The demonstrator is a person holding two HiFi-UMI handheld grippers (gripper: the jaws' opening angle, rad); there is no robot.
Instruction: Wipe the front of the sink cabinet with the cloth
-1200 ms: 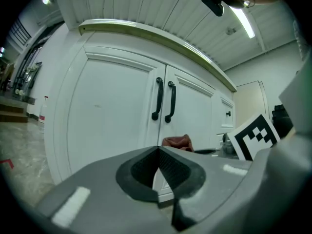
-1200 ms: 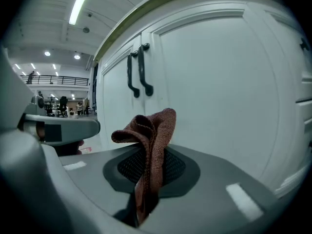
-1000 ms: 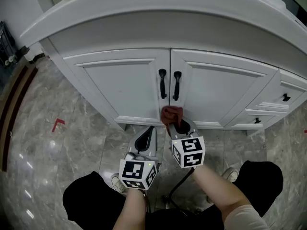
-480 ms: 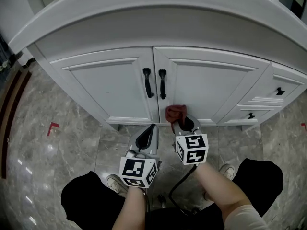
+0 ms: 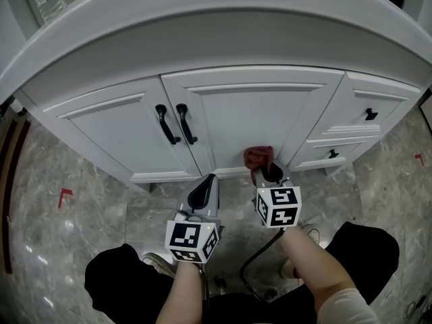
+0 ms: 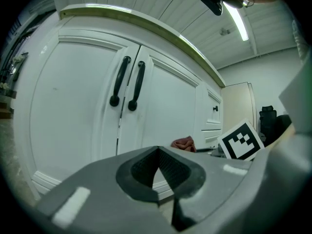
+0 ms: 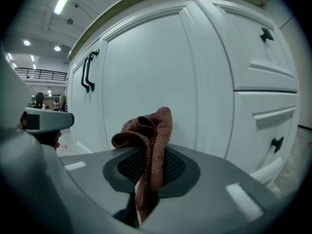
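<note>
Head view: right gripper [image 5: 268, 174], centre frame, held the red cloth [image 5: 258, 157] at the sink cabinet's [image 5: 250, 110] lower door edge; left gripper [image 5: 202, 193] sat just left of it.
Left gripper view: jaws together, nothing between.
Right gripper view: jaws clamped on the cloth.

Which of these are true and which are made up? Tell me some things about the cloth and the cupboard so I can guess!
1. The right gripper is holding a reddish-brown cloth. True.
2. The left gripper is holding a sponge. False: its jaws are together on nothing.
3. The cabinet doors are wide open. False: both are closed.
4. The door handles are black. True.
5. The cloth is up beside the handles. False: it is low down, near the bottom of the doors and to the right of the handles.
</note>
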